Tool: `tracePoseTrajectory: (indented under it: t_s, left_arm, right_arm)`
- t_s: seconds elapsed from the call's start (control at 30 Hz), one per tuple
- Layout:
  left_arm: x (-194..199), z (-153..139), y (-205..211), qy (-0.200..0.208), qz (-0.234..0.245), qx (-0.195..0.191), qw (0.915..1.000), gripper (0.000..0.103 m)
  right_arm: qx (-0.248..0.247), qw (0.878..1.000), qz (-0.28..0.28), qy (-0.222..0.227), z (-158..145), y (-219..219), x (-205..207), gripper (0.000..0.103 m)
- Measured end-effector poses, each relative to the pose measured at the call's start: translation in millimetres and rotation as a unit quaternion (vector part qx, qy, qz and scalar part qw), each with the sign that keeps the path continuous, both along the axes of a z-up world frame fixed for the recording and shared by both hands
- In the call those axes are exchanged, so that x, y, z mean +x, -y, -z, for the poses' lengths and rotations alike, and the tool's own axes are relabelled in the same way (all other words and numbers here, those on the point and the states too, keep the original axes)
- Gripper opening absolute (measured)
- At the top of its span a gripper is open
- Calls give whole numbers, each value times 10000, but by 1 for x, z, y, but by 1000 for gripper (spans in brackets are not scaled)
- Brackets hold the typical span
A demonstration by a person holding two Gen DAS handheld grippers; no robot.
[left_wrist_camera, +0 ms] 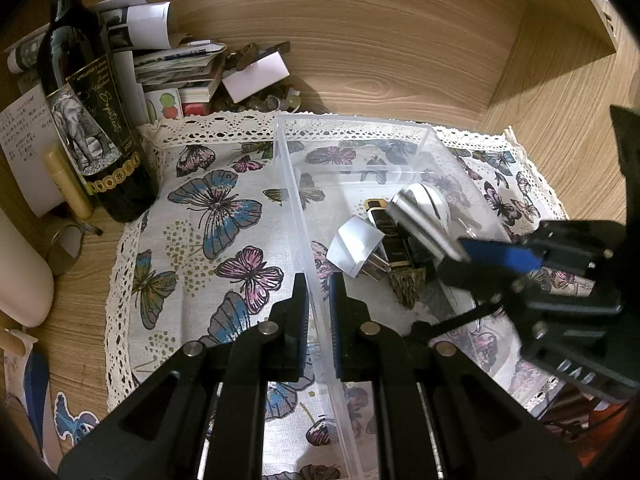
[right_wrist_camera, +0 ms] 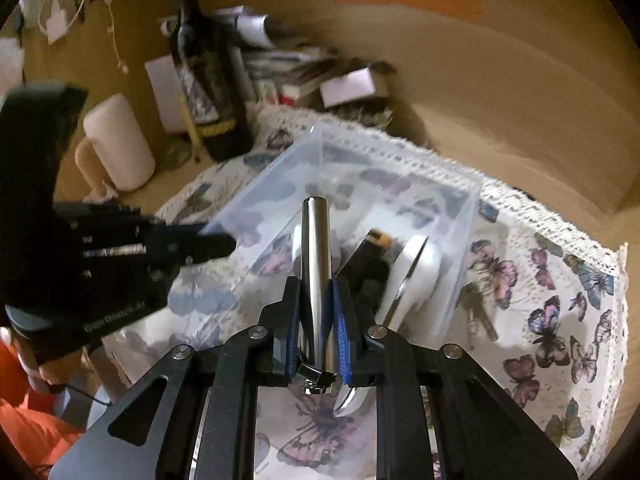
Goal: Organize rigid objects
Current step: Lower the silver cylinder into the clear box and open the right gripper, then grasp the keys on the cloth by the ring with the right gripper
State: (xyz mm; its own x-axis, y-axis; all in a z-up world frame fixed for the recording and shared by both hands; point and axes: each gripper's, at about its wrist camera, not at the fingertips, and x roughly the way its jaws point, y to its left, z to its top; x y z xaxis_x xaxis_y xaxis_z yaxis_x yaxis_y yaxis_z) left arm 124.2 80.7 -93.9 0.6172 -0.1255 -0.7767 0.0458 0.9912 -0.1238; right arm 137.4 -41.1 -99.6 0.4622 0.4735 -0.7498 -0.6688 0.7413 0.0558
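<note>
Left gripper (left_wrist_camera: pixel 319 304): fingers pinched on the near-left wall of the clear plastic bin (left_wrist_camera: pixel 304 208), one finger outside, one inside, wall between the pads.

Right gripper (right_wrist_camera: pixel 319 312): fingers clamped on a shiny metal tube (right_wrist_camera: pixel 315 264), which runs forward out of the grip, its far end over the bin interior. In the left wrist view the same tube (left_wrist_camera: pixel 420 220) sits tilted above the bin contents, held from the right by the blue-padded fingers (left_wrist_camera: pixel 496 254).

Bin stands on a butterfly-print cloth (left_wrist_camera: pixel 208 208) with lace edging, spread on the wooden tabletop (left_wrist_camera: pixel 400 52). Inside the bin: a white folded piece (left_wrist_camera: pixel 354 248), a dark rectangular item with a gold end (left_wrist_camera: pixel 390 236), a white rounded object (left_wrist_camera: pixel 428 196); all near the middle to right side, touching or overlapping one another.

Outside the bin, beyond the cloth's left corner: dark wine bottle (left_wrist_camera: pixel 92 120), upright, with an elephant label. Behind it a heap of papers and booklets (left_wrist_camera: pixel 176 68). Right wrist view is motion-blurred; a key (right_wrist_camera: pixel 478 308) appears to lie on the cloth just right of the bin
</note>
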Motion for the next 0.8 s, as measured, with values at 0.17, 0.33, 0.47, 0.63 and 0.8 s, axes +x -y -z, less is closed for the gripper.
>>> tracePoseTrajectory:
  t_s: [0.17, 0.33, 0.47, 0.63, 0.8]
  left_arm:
    - [0, 0, 0, -5, 3, -4, 10000, 9]
    - [0, 0, 0, -8, 9, 4, 10000, 9]
    - [0, 0, 0, -6, 9, 3, 10000, 9]
    - [0, 0, 0, -6, 9, 4, 10000, 9]
    - [0, 0, 0, -7, 10, 3, 10000, 9]
  right_arm:
    - [-153, 9999, 9, -59, 7, -2, 2, 15]
    - [-35, 9998, 172, 13, -2, 8, 6, 16]
    - [136, 9988, 447, 151, -15, 24, 11, 21]
    - [286, 9955, 849, 309, -27, 47, 19, 27]
    - [344, 9882, 1416, 477, -37, 78, 34, 30]
